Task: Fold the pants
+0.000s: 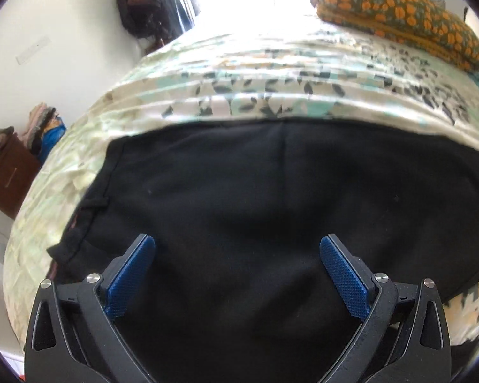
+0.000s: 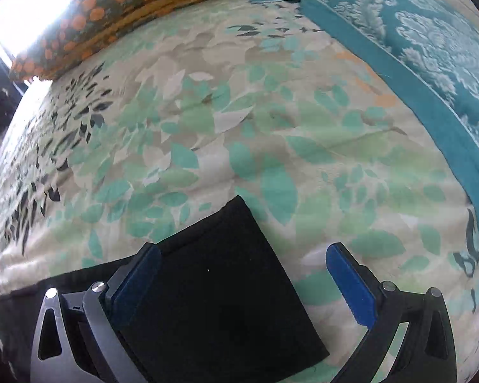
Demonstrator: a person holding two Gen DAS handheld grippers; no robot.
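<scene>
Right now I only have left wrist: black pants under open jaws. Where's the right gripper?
Observer: The right gripper hangs over a squared end of the pants, probably a leg end, with its jaws wide open and nothing pinched.
Operator: Is that end lying flat?
Observer: Yes, it lies flat on the leaf-print bedspread, with its corner pointing up the bed.
Operator: Anything near it that my view misses?
Observer: A teal patterned blanket runs along the right side of the bed, well clear of the pants.
</scene>
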